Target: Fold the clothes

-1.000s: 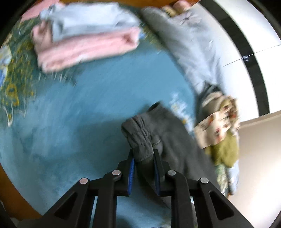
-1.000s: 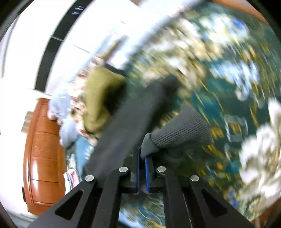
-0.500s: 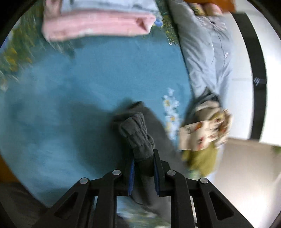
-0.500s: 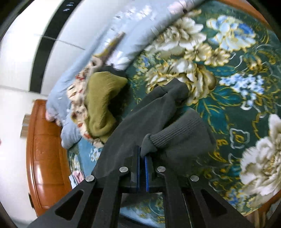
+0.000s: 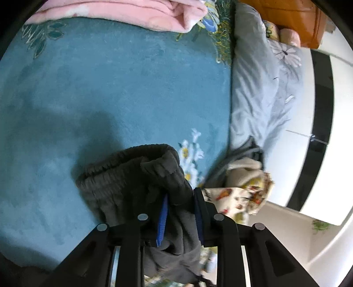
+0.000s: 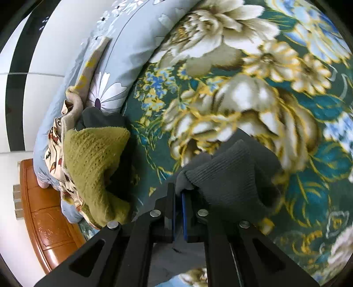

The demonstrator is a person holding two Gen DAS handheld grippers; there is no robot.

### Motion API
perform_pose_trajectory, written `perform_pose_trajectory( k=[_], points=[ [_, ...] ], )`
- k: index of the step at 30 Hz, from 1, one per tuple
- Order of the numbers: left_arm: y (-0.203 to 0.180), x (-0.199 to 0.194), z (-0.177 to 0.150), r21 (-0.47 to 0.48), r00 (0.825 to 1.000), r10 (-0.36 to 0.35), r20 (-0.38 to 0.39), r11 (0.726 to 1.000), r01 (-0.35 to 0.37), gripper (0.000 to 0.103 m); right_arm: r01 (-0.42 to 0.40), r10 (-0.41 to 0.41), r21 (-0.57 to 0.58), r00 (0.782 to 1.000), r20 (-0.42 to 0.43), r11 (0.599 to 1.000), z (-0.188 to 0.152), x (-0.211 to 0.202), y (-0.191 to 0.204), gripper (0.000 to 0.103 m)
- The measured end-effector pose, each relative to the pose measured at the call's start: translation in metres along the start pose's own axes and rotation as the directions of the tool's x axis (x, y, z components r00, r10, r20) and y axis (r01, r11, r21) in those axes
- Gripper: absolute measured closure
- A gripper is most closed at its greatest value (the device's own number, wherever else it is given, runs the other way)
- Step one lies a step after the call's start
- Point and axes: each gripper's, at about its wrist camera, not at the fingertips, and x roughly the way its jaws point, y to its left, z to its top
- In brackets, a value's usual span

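The left gripper (image 5: 179,212) is clamped on the elastic waistband end of the dark grey trousers (image 5: 136,176), a fold of the fabric bunched between its blue-padded fingers (image 5: 162,217). The trousers lie on the teal blanket (image 5: 110,77), their gathered waistband resting just beside a small white flower printed on that blanket. At the far edge of the blanket sits a folded pink garment (image 5: 136,13), well apart from the trousers. Along the blanket's right side runs a pale blue quilt (image 5: 256,92), and near the trousers, against the quilt, lies a heap of unfolded clothes topped by a cream printed piece (image 5: 240,194).

In the right wrist view, the right gripper (image 6: 178,196) pinches the ribbed cuff of the same trousers (image 6: 229,176) (the jaws are nearly closed, with only a thin edge of cloth between them). Here the cuff rests on the flowered part of the blanket (image 6: 242,77), dark green with large cream and gold blooms. Left of the cuff, on the blanket's edge, is an olive knitted sweater (image 6: 92,163), touching the printed piece (image 6: 53,154) and the quilt (image 6: 123,44). Beyond them stands a wooden headboard (image 6: 44,216).
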Motion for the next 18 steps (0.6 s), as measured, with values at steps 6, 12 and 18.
perform_pose_trajectory(
  k=[6,12,18],
  points=[
    [-0.011,0.008,0.003,0.030,0.999,-0.042,0.015,0.999,0.042,0.054,-0.068,0.068,0.007,0.997,0.031,0.998,0.004,0.006,-0.007,0.083],
    [-0.030,-0.015,-0.016,0.252,0.997,-0.069,0.026,0.966,0.060,0.034,-0.156,0.181,-0.188,0.975,0.127,0.970,-0.009,-0.030,0.018,0.046],
    [0.030,-0.019,-0.018,0.313,0.976,0.215,0.035,0.925,-0.215,0.030,-0.147,0.180,-0.298,0.980,0.088,0.943,-0.047,-0.055,-0.016,0.032]
  ],
)
